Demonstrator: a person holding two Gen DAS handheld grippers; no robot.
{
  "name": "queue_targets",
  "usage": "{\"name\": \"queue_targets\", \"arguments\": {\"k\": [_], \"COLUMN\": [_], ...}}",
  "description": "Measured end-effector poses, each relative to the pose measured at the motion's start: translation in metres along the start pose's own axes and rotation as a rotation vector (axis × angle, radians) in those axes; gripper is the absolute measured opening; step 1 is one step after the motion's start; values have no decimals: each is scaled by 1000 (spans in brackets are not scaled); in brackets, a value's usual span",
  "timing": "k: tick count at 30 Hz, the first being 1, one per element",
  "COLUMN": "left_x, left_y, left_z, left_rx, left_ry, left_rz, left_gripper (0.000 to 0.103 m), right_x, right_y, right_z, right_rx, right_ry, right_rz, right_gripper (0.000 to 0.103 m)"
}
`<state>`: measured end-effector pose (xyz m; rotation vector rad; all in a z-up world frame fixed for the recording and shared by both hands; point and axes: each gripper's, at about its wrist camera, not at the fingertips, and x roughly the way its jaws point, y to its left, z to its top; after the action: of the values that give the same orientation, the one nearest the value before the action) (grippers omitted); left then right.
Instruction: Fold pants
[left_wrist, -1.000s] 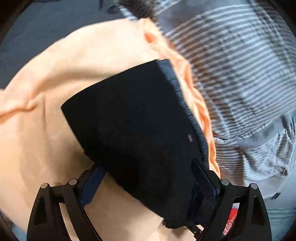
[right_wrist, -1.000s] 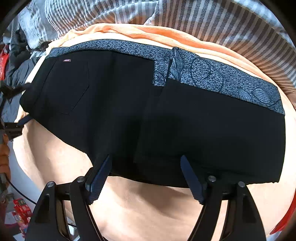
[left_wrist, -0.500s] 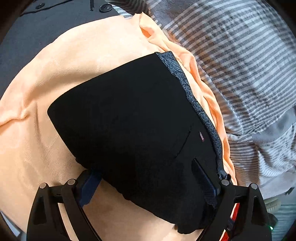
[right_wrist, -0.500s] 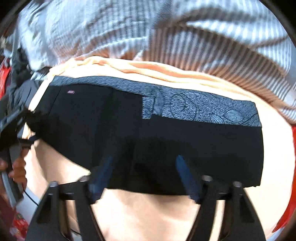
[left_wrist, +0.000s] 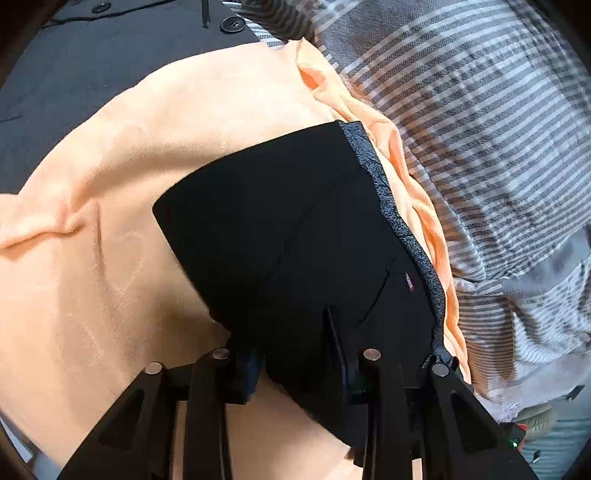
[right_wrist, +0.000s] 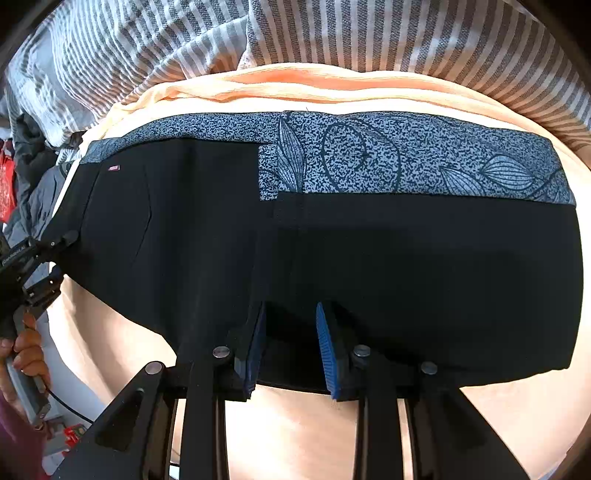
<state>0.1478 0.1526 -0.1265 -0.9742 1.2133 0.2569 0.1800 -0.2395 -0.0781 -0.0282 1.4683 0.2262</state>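
Here both the left gripper and right gripper have their fingers clamped on the black pants' hem.

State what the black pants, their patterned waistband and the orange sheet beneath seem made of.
Black pants: smooth matte fabric, probably stretch knit; no sheen. Grey-blue patterned waistband: printed speckled cloth with leaf outlines. Orange sheet: soft woven cotton-like cloth, faint texture, gentle wrinkles.

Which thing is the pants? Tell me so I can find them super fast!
Look for the big peach-orange blanket spread over the grey striped bedding. The pants lie on that blanket, a flat black shape with both grippers at its near edge. Nothing else nearby is plain black with a speckled blue-grey waistband printed with leaves along the far edge.
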Motion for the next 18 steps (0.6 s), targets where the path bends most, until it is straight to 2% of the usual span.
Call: {"name": "queue_targets", "arguments": {"k": [1, 4, 7, 10, 12, 14, 16, 18], "left_x": [2, 0, -6, -5, 0, 5, 11, 10], "left_y": [2, 2, 0, 4, -5, -17, -31, -37], "left_z": [0, 0, -4, -4, -1, 0, -3, -6], "left_rx": [-21, -41, -21, -75, -88, -61, 1, 31], "left_ry": [10, 7, -4, -18, -35, -40, -43, -57], "left_rz": [-2, -51, -28, -58, -81, -49, 25, 72], "left_gripper": [49, 65, 67, 68, 77, 81, 81, 73], "right_x": [0, 0, -1, -1, -2, -3, -5, -6], "right_y": [0, -3, -9, -12, -13, -16, -19, -20], "right_z": [-1, 0, -1, -2, -4, -5, -8, -9], "right_rx": [2, 10, 25, 28, 29, 32, 28, 23], "right_ry": [2, 5, 1, -8, -13, -17, -18, -18], "right_rz": [1, 16, 41, 54, 59, 64, 68, 69], "right_gripper": [31, 31, 31, 31, 31, 31, 31, 31]}}
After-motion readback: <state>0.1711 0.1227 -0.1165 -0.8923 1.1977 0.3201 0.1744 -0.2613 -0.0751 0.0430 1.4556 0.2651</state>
